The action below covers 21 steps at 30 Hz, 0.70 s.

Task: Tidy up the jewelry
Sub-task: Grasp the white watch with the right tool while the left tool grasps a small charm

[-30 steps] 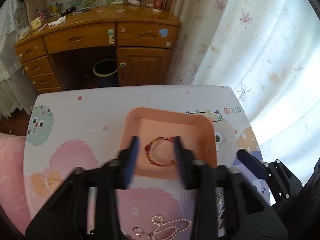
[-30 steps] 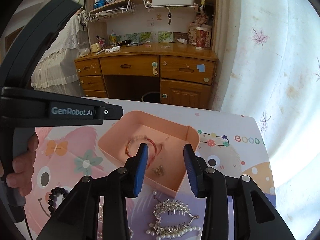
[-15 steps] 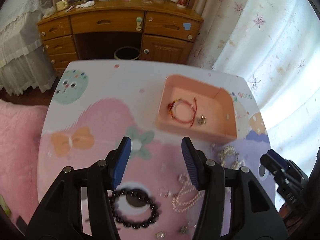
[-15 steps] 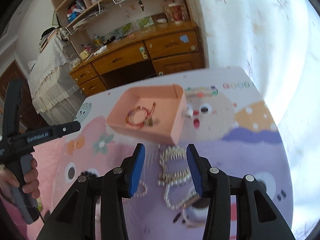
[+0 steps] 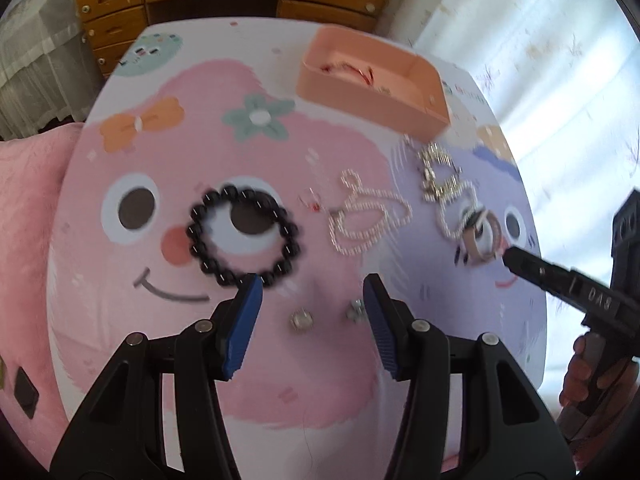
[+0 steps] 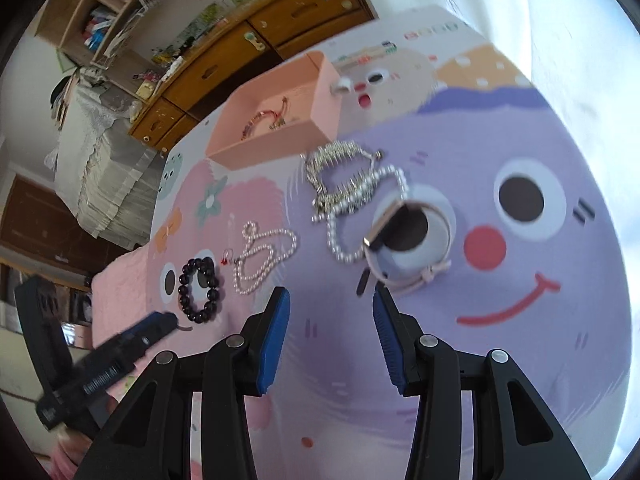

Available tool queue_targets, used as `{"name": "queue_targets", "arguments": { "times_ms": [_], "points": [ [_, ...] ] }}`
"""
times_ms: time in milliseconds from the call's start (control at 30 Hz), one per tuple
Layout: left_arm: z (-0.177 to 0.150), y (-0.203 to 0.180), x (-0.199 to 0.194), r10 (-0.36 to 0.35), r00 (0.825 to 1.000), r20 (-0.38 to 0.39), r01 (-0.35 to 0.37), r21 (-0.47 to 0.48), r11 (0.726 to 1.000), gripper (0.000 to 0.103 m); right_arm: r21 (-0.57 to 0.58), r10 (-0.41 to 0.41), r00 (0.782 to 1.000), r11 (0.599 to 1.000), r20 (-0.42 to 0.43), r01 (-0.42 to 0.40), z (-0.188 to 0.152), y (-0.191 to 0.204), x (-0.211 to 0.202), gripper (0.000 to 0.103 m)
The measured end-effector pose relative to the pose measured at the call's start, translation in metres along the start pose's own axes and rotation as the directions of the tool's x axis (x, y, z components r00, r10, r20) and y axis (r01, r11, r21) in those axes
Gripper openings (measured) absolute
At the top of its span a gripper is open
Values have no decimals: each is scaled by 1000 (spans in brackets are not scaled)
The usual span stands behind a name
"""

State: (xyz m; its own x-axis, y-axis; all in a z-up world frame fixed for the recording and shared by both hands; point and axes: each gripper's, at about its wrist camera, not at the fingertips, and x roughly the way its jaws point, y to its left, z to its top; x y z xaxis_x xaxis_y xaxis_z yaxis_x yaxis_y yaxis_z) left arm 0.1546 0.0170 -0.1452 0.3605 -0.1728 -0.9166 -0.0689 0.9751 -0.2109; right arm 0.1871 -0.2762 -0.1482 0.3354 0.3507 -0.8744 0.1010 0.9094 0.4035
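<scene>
Both claws are spread wide and empty, hovering over the desk [image 5: 120,320]. My left claw [image 5: 312,312] sits above two small ring-like pieces: one ring [image 5: 302,322] between the fingers, a second small piece [image 5: 355,310] just inside the right finger. Black bead bracelet [image 5: 243,236] lies just ahead, touching the tip of the left finger in view. Pearl necklace [image 5: 366,220] is further right on the desk, then a silver hair comb [image 5: 438,174] tangled with another pearl strand [image 6: 360,216], and a pink-strapped watch [image 6: 408,240] beside that. My right claw [image 6: 330,316] hovers just short of the watch; its strap end lies near the right finger. Pink tray [image 5: 372,108] sits at the far side of the desk, comb just in front of it, holding a red bracelet [image 6: 264,118] and a small piece I can't make out. Frames are motion-blurred, so fine detail on the small pieces is unclear. Wooden dresser [image 6: 256,52] stands behind the desk.
</scene>
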Motion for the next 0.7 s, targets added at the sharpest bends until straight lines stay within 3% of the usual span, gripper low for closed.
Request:
{"name": "queue_targets", "arguments": {
  "times_ms": [100,233,433,700],
  "points": [
    [-14,-13,5,-2,1000,-14,2,28,1000,49,24,0,1000,1000,-21,0,-1,-1,6,44],
    [-29,-29,12,9,1000,25,-11,58,998,49,46,-3,1000,999,0,3,1,-2,9,44],
    [-31,-43,27,9,999,37,-12,90,996,49,31,-13,1000,999,13,12,19,-4,15,44],
    [-30,-51,44,40,998,38,-44,108,993,35,13,-46,999,999,7,46,38,-8,33,44]
  ]
}}
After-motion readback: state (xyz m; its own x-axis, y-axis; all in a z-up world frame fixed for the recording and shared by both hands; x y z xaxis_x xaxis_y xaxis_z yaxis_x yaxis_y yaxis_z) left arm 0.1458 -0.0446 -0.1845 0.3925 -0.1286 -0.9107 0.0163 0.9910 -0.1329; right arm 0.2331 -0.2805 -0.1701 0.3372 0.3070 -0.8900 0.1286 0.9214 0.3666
